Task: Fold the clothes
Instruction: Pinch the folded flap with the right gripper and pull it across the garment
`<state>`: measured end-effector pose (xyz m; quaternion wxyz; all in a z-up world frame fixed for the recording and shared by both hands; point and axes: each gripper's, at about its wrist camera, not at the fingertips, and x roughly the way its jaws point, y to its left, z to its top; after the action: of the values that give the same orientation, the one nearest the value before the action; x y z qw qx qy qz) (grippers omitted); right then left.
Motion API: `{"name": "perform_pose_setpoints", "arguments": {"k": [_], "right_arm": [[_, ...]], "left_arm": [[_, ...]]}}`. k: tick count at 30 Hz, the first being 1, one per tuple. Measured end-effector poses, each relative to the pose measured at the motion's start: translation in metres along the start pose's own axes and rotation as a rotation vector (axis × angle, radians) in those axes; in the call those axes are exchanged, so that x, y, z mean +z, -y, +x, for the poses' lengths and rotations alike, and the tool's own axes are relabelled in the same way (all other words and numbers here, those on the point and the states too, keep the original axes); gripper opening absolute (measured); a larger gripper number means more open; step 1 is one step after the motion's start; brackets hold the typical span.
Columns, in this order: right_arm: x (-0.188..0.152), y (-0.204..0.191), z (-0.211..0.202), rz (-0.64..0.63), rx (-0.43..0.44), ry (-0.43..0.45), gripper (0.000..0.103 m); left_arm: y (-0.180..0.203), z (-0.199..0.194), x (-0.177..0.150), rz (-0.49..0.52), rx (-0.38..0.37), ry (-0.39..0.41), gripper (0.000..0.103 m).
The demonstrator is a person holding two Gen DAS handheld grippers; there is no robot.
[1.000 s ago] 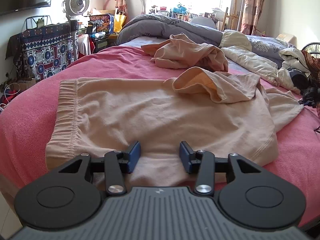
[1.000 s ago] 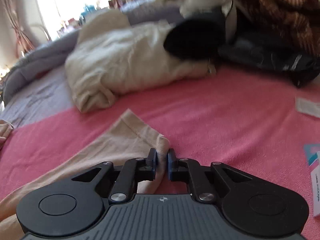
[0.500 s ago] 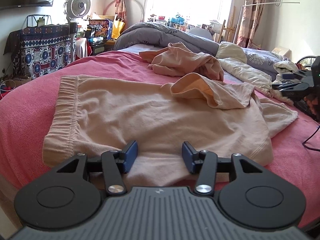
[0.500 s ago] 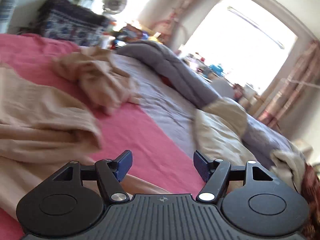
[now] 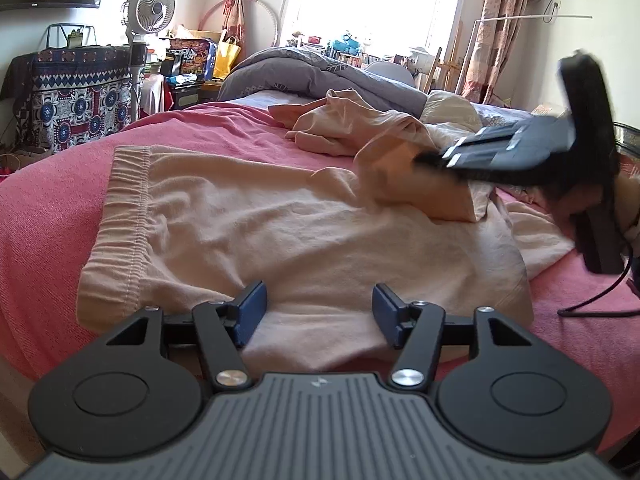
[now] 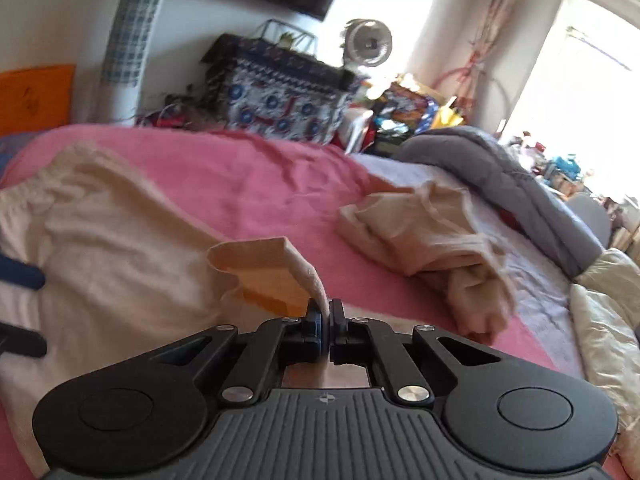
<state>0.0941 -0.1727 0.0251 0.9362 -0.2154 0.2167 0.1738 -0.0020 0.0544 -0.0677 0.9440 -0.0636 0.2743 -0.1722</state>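
Observation:
Beige trousers (image 5: 280, 232) lie spread on the pink bed cover (image 5: 52, 208), elastic waistband to the left. My left gripper (image 5: 316, 300) hovers over their near edge. Its jaws are opening, with cloth below them but not pinched. In the left wrist view my right gripper (image 5: 424, 160) comes in blurred from the right. It holds the folded-over leg end. In the right wrist view the right gripper (image 6: 325, 308) is shut on that leg's hem (image 6: 280, 264), which stands lifted off the trousers (image 6: 100, 240). The left gripper's blue fingers (image 6: 20, 276) show at the left edge.
A second beige garment (image 5: 352, 128) (image 6: 440, 236) lies crumpled behind. A grey duvet (image 5: 320, 76) and cream bedding (image 6: 600, 300) fill the far side and right. A black cable (image 5: 592, 304) trails on the cover at the right. A fan (image 5: 150, 4) and a patterned cabinet (image 5: 72, 84) stand past the bed.
The right gripper let go of a leg end at the bed's right side, swung left while open, and shut on the folded-over leg's hem. The left jaws widened.

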Motion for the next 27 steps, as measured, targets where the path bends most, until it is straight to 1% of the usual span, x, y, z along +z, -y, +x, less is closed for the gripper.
{"name": "perform_pose_setpoints", "arguments": {"k": [2,5,6,9,10,12,13,17,18,19,21,23,24,25,26,27], "right_arm": [[0.012,0.037,-0.043,0.093,-0.056,0.087,0.005],[0.016,0.092,-0.127,0.244,-0.130,0.242,0.005],[0.012,0.105,-0.153,0.272,-0.147,0.268,0.005],[-0.006,0.137,-0.225,0.321,-0.185,0.303,0.005],[-0.017,0.145,-0.243,0.354,-0.195,0.291,0.005],[-0.044,0.161,-0.273,0.437,-0.211,0.238,0.005],[-0.058,0.167,-0.286,0.480,-0.236,0.214,0.005],[-0.123,0.192,-0.323,0.698,-0.386,0.136,0.005],[-0.138,0.195,-0.324,0.734,-0.432,0.106,0.005],[-0.152,0.197,-0.321,0.744,-0.467,0.058,0.006],[-0.177,0.192,-0.297,0.716,-0.502,-0.086,0.007],[-0.196,0.184,-0.260,0.652,-0.507,-0.269,0.012],[-0.203,0.178,-0.241,0.608,-0.520,-0.365,0.020],[-0.205,0.171,-0.221,0.554,-0.545,-0.435,0.031],[-0.204,0.164,-0.210,0.507,-0.573,-0.452,0.036],[-0.202,0.157,-0.202,0.468,-0.598,-0.446,0.047]], "left_arm": [[0.000,0.000,-0.001,-0.001,-0.003,0.002,0.064],[0.000,0.000,-0.001,0.003,-0.006,0.002,0.065],[0.000,0.000,-0.001,0.004,-0.010,0.002,0.066],[-0.001,0.000,-0.001,0.000,-0.017,0.003,0.067],[-0.001,0.000,-0.001,-0.002,-0.017,0.004,0.067],[-0.001,0.000,-0.002,-0.003,-0.015,0.004,0.067],[0.000,0.000,-0.002,-0.003,-0.013,0.004,0.067],[0.003,0.002,-0.001,0.010,-0.004,0.000,0.068],[0.005,0.003,-0.001,0.016,0.000,-0.002,0.068],[0.006,0.003,-0.001,0.023,0.003,-0.004,0.068],[0.008,0.004,-0.001,0.035,0.010,-0.008,0.069],[0.010,0.005,0.000,0.045,0.015,-0.011,0.070],[0.011,0.005,0.000,0.048,0.017,-0.011,0.070],[0.012,0.005,0.000,0.050,0.018,-0.012,0.070],[0.012,0.005,0.000,0.051,0.019,-0.013,0.070],[0.012,0.006,0.000,0.053,0.020,-0.013,0.070]]}}
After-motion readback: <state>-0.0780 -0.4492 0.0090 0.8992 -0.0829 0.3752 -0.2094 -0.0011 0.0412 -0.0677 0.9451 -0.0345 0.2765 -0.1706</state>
